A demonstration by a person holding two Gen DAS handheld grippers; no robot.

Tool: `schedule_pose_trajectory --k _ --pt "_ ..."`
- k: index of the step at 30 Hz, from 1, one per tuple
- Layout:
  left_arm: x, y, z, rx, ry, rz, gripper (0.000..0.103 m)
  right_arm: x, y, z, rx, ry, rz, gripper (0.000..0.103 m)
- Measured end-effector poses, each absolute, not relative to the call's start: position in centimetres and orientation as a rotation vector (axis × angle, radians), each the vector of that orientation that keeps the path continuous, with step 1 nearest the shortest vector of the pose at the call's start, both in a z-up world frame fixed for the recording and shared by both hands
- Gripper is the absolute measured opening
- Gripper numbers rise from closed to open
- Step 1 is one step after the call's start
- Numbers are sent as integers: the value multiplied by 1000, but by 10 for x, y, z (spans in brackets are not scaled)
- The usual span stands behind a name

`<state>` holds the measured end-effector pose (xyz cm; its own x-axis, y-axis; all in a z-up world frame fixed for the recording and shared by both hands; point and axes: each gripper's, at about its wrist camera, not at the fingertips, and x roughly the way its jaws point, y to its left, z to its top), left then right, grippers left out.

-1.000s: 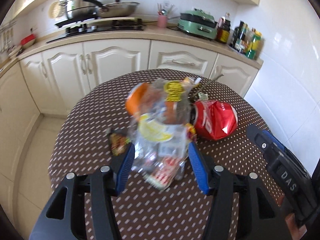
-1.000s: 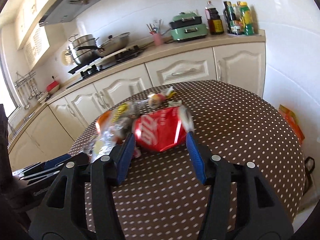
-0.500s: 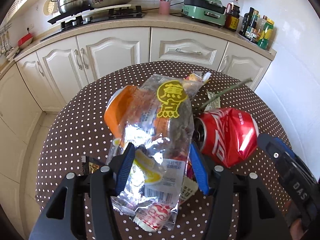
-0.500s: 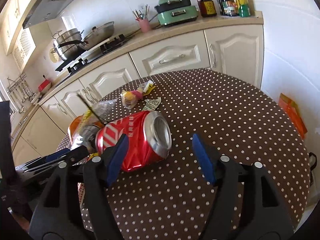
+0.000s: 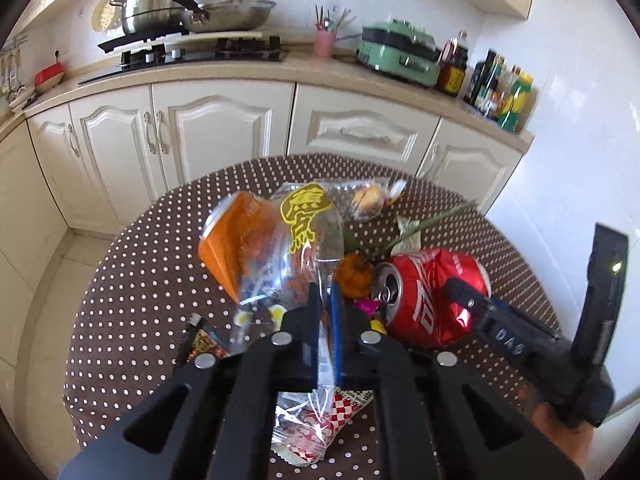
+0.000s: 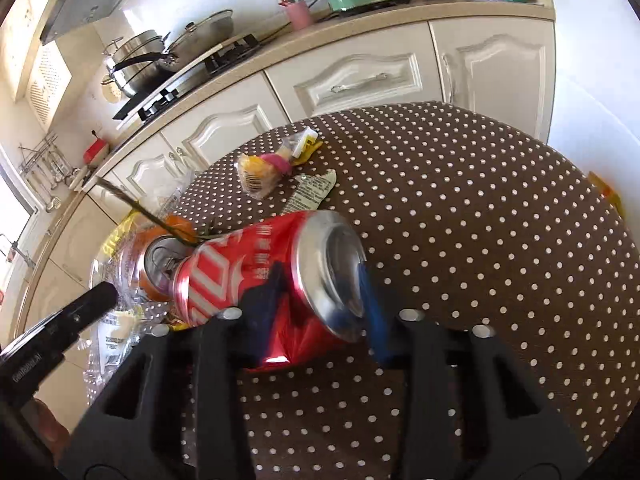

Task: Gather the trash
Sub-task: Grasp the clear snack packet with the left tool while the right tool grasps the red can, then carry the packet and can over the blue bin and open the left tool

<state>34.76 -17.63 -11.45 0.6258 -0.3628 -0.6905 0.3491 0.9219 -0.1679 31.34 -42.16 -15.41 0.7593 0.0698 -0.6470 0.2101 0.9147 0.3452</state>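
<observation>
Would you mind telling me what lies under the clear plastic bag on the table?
Through the clear plastic bag an orange can shows, lying beneath it. Printed wrappers peek out at its near end; anything else underneath is covered.

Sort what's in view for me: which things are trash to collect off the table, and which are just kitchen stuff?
Trash to collect:
- clear plastic bag, pinched in the left tool
- crushed red can, right tool closing around it
- orange can
- small yellow wrapper
- torn label scrap

Just lying about:
- steel pots
- green cooker
- pink utensil cup
- sauce bottles
</observation>
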Motion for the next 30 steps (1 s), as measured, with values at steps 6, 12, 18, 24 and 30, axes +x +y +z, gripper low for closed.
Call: schedule_pose_trajectory --k 6,12,18,24,30 --pt "335 -156 -96 -92 732 -418 2 290 -421 -137 412 625 -110 28" --pt "314 -135 -77 -162 674 -456 1 256 -412 -101 388 508 -130 28" --pt "289 -103 -62 -222 621 -470 1 228 -370 -64 340 416 -65 28" --pt "260 -52 -48 -265 561 -424 1 221 -303 -47 290 396 50 28" --pt "241 26 -58 -321 558 -302 1 229 -206 -54 222 444 208 29"
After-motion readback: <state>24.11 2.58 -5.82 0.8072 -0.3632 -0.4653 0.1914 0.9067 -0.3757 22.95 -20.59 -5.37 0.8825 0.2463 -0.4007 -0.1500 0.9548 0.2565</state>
